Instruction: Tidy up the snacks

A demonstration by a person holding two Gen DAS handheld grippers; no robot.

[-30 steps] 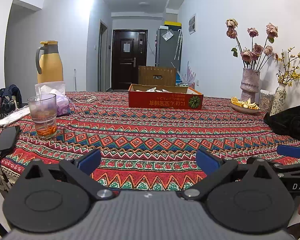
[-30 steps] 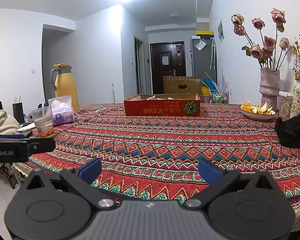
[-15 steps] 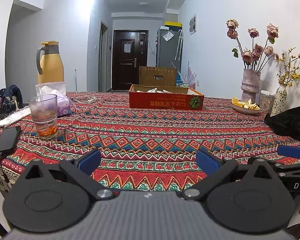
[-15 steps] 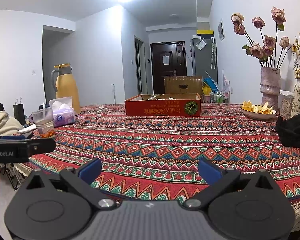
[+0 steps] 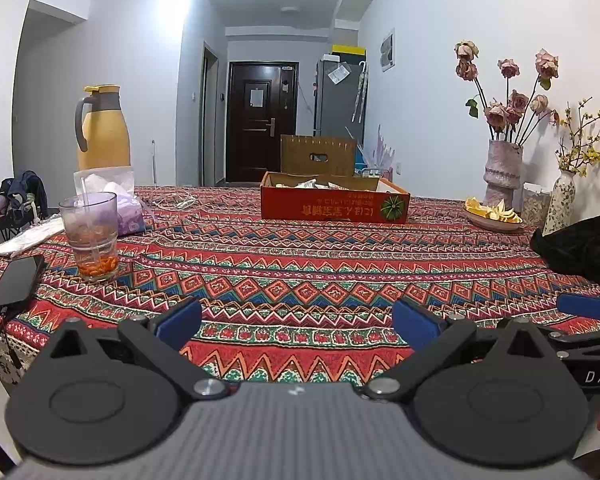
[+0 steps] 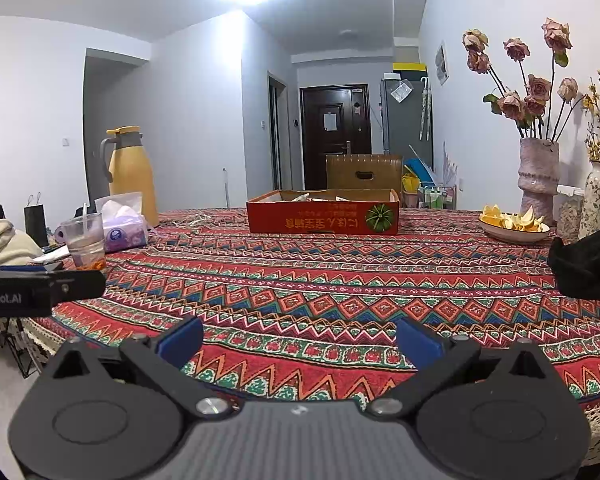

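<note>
Snacks lie in the red box (image 5: 334,203) at the table's (image 5: 300,276) far edge, straight ahead of both my claws and well apart from them. Its long side runs left to right across my line of reach. My left claw (image 5: 297,322) and right claw (image 6: 300,340) hover over the near edge, each spread wide and holding nothing. The box sits slightly right of centre from my left claw and near dead centre from my right; I judge neither clearly nearer. A glass (image 5: 89,236) stands near the left edge.
</note>
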